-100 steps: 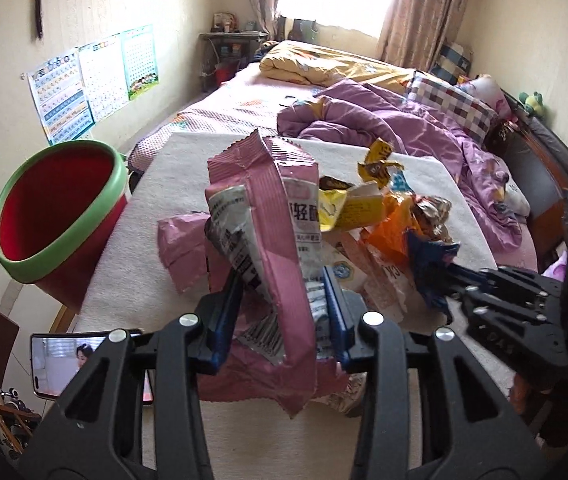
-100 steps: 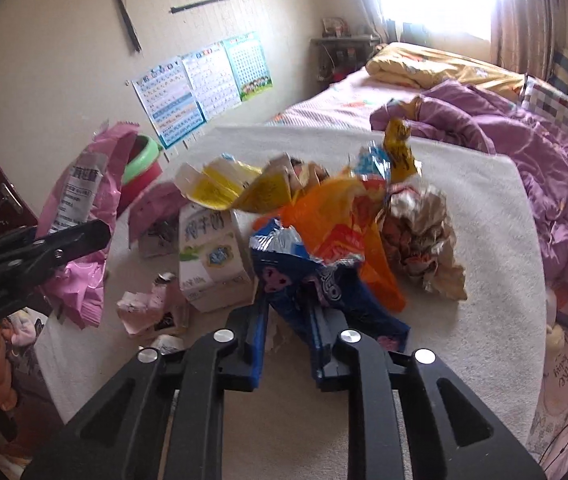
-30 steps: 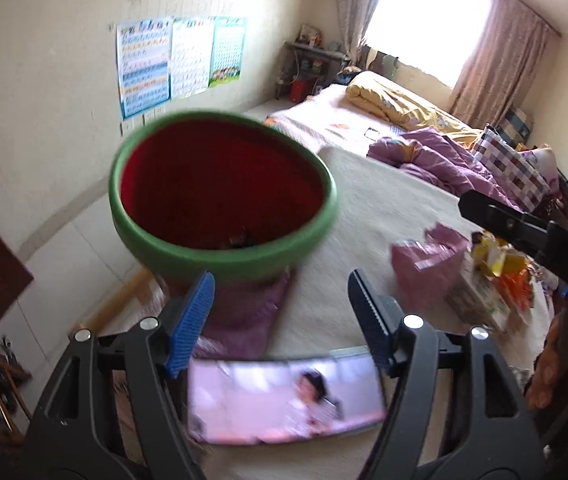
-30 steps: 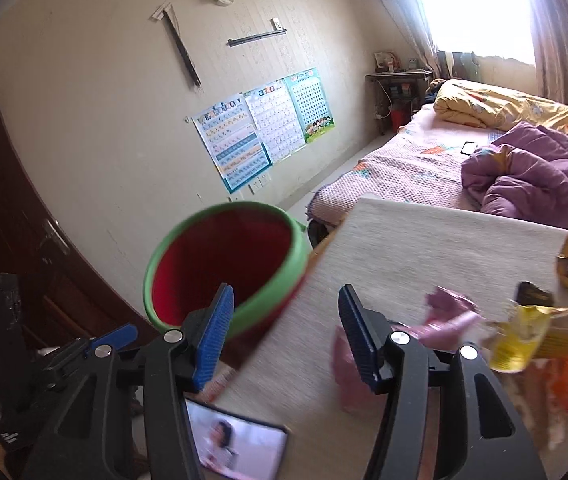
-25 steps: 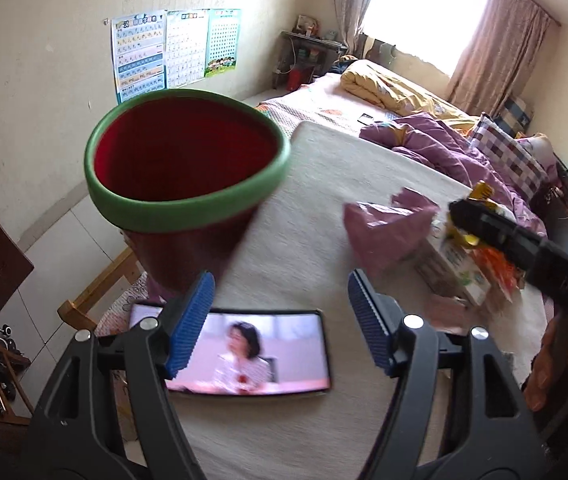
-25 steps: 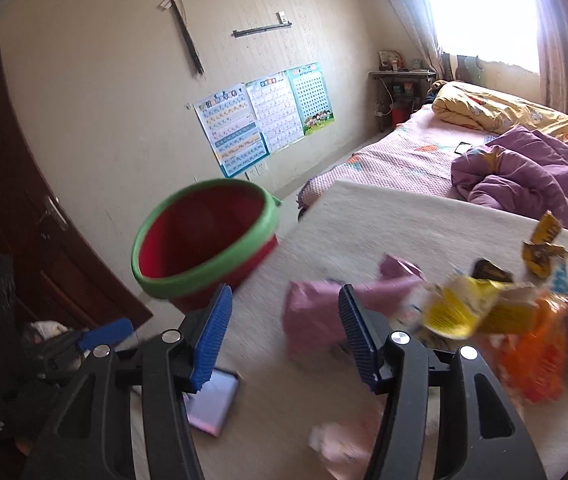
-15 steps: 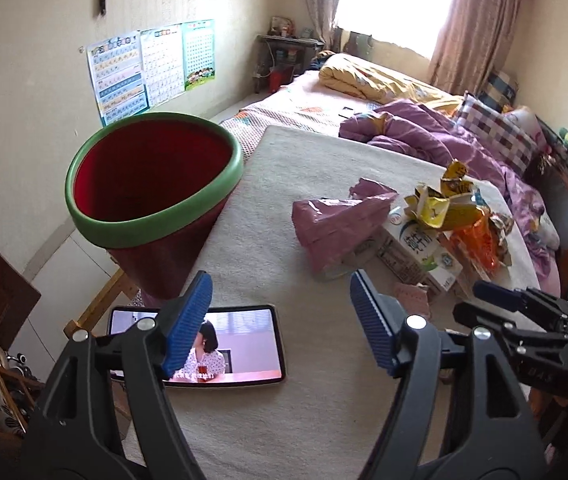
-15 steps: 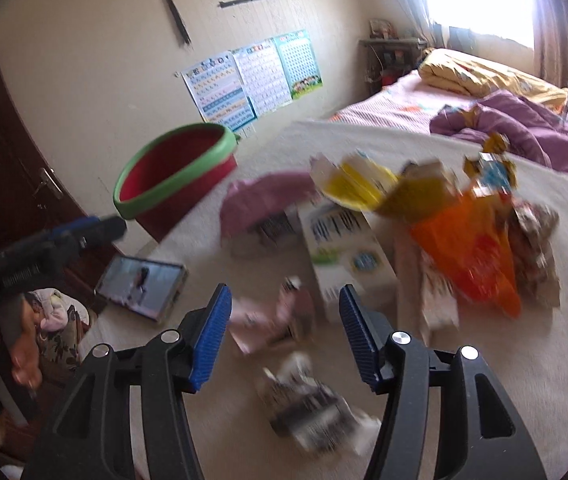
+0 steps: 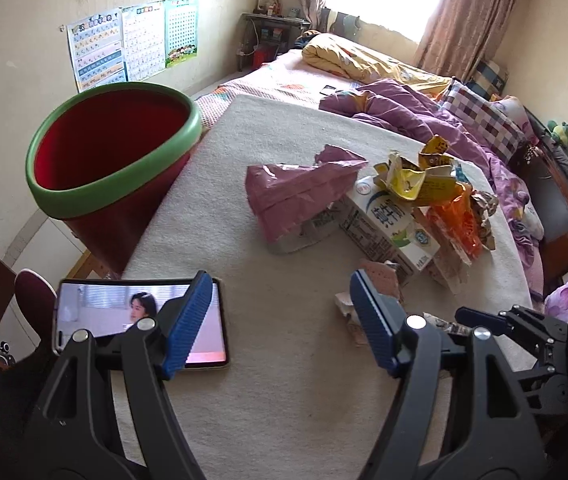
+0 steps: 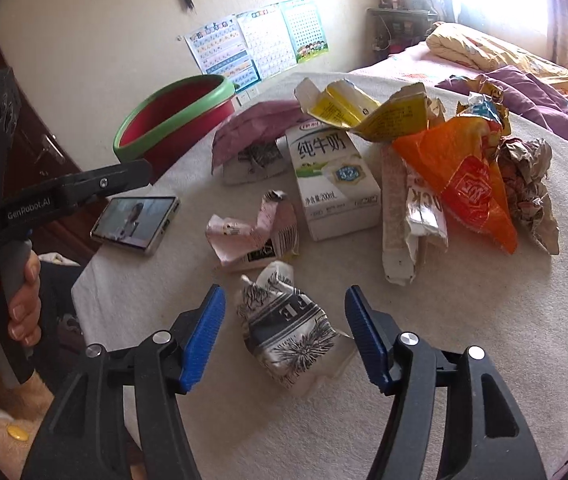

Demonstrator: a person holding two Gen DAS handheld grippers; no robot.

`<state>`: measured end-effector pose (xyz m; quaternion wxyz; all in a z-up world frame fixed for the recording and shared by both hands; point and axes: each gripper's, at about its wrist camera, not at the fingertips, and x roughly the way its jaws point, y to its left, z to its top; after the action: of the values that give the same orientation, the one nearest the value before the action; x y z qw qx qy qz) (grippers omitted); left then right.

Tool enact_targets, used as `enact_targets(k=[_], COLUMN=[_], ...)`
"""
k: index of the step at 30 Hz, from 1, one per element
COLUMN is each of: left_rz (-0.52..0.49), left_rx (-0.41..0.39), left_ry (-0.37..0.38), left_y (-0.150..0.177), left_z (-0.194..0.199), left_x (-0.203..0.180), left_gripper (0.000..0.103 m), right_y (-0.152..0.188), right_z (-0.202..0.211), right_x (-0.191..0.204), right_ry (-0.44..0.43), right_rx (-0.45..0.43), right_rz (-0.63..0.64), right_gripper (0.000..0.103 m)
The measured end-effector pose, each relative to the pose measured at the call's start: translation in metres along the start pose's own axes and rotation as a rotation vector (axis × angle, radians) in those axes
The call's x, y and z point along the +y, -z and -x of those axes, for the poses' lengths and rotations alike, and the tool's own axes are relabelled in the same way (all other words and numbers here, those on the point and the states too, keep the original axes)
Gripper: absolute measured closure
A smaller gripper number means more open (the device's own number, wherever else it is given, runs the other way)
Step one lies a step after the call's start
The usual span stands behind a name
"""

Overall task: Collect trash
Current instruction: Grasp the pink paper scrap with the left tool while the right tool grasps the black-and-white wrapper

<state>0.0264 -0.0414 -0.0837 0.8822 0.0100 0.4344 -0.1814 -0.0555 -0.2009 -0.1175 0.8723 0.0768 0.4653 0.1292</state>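
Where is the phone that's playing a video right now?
The phone lies screen-up near the table's left edge, just in front of the red bin, left of the trash pile.

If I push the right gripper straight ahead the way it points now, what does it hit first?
Most likely the crumpled black-and-white wrapper, which lies between the open pads of the right gripper, untouched. Its jaws have just been opening. Depth is uncertain.
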Motion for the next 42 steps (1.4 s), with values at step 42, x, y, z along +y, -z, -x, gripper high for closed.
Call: enact_targets(k=[42], left_rz=[-0.201], left_rx=[0.162], left_ry=[0.22], left_y=[0.002], left_z=[-0.05], left_x=[-0.039], left_gripper=[0.057], right_y=[-0.026], right_z=[0.046], right_x=[-0.028], right_ry=[0.062], right_rx=[-0.281], right_rz=[-0.273], right_gripper=[0.052])
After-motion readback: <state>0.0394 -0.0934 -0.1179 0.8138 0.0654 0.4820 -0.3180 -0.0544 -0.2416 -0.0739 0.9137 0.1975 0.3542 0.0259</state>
